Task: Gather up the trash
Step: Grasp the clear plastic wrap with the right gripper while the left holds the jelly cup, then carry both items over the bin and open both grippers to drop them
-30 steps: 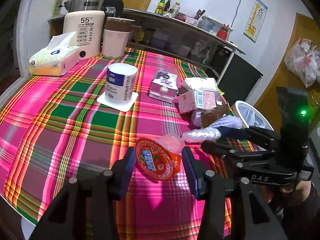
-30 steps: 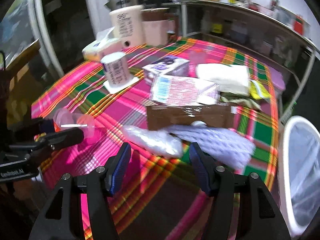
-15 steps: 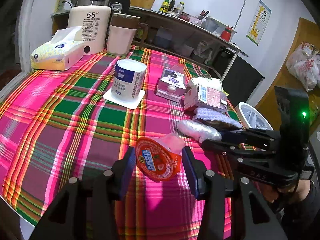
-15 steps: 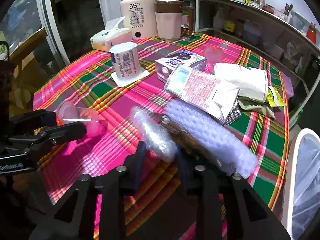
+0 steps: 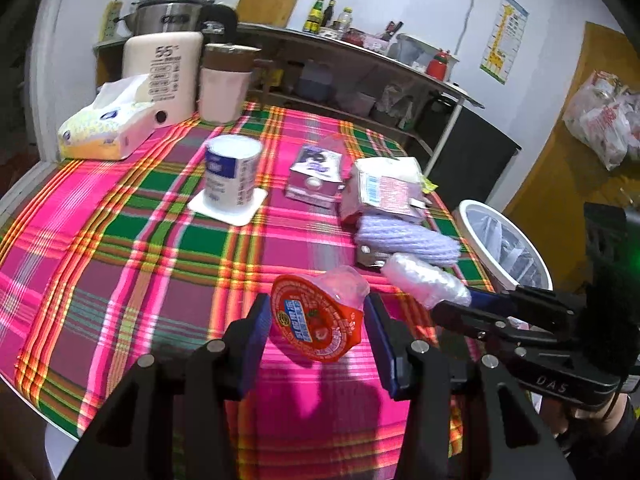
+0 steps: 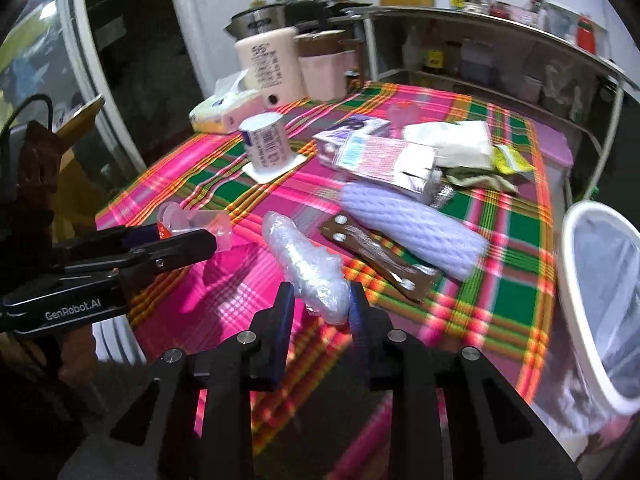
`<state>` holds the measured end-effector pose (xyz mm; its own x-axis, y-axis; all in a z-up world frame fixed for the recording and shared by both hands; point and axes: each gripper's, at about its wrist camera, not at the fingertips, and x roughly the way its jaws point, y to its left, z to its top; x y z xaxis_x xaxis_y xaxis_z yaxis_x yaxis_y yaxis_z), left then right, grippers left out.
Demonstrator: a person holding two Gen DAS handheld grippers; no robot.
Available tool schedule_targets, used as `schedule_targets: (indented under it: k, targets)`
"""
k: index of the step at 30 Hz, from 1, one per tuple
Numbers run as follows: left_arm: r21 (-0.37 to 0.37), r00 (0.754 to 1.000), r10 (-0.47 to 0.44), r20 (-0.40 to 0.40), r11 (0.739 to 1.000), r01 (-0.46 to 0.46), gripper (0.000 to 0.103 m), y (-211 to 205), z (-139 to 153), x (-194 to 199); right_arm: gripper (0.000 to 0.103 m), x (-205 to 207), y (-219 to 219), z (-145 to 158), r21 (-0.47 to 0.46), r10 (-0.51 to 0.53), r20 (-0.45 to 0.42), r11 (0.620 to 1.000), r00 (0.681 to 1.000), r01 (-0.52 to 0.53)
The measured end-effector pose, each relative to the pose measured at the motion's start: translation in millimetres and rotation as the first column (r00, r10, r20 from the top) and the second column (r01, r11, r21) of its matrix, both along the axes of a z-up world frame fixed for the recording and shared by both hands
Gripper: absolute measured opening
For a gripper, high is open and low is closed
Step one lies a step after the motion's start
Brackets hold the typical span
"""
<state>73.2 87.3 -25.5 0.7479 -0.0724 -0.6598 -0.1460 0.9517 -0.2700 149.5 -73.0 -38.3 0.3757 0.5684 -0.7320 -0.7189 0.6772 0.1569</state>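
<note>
The left gripper [image 5: 317, 322] is gripping a red-lidded jelly cup [image 5: 316, 322] between its fingers above the plaid tabletop [image 5: 120, 264]. Only the right wrist view is showing the right gripper [image 6: 322, 312] closing on the near end of a clear crumpled wrapper [image 6: 306, 268], with the white trash bin [image 6: 576, 288] standing at far right.

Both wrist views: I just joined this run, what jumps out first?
The loud pink-and-green plaid tablecloth dominates. At its near edge the left gripper holds a red-lidded jelly cup, and the right gripper is closing on a clear plastic bundle. A white lined trash bin waits off the table's right side.
</note>
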Motion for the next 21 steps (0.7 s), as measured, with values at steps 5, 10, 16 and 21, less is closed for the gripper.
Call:
schedule_targets:
  k: [5, 10, 16, 21]
  targets:
    - [0.019, 0.998, -0.062, 0.013, 0.998, 0.061, 0.049, -23.4, 9.5, 12.1, 0.028, 2.6, -38.9, 6.7, 0.029, -0.109, -0.005, 0.994, 0.994, 0.109]
    - [0.039, 0.988, -0.151, 0.032, 0.988, 0.150, 0.049, -55.8, 20.2, 31.7, 0.028, 9.4, -83.1, 14.2, 0.048, -0.224, 0.002, 0.973, 0.975, 0.224]
    - [0.045, 0.967, -0.254, 0.037, 0.967, 0.252, 0.049, -96.0, 27.6, 59.1, 0.029, 23.4, -134.9, 22.5, 0.055, -0.361, 0.013, 0.932, 0.933, 0.360]
    - [0.068, 0.944, -0.327, 0.041, 0.944, 0.324, 0.049, -128.3, 33.5, 84.1, 0.029, 37.7, -169.3, 23.3, 0.046, -0.455, 0.011, 0.890, 0.890, 0.454]
